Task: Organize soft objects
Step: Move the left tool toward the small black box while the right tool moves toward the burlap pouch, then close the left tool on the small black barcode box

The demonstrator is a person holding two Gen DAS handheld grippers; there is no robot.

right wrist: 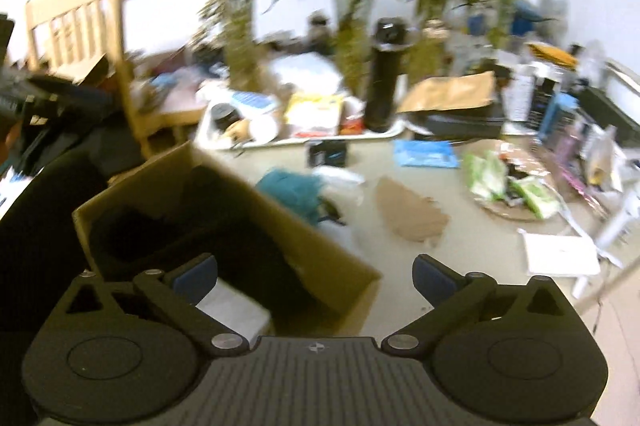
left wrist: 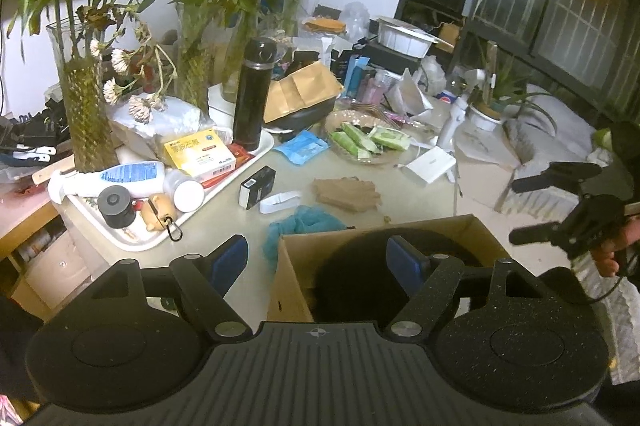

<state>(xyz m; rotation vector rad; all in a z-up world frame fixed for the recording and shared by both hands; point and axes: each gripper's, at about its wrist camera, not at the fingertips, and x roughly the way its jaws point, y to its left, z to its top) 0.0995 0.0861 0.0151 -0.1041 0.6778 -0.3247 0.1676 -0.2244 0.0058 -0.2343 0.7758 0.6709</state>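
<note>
An open cardboard box (left wrist: 294, 290) stands at the table's near edge with a dark soft item (left wrist: 352, 274) lying inside. My left gripper (left wrist: 318, 258) is open, its blue pads either side of the box's left wall and touching nothing. Just beyond the box lie a teal cloth (left wrist: 298, 224) and a tan cloth (left wrist: 346, 192). My right gripper (right wrist: 314, 274) hangs wide open and empty over the box (right wrist: 320, 246), whose dark contents (right wrist: 160, 230) and a white item (right wrist: 236, 310) show below. The right gripper (left wrist: 520, 210) also appears at the right edge, held by a hand.
A white tray (left wrist: 132, 240) of bottles, a black flask (left wrist: 254, 94) and glass vases of plants (left wrist: 86, 114) crowd the left. A glass dish (left wrist: 338, 148) of green packets, a blue packet (left wrist: 302, 146), a small black box (left wrist: 258, 182) and a white box (left wrist: 430, 166) lie further back.
</note>
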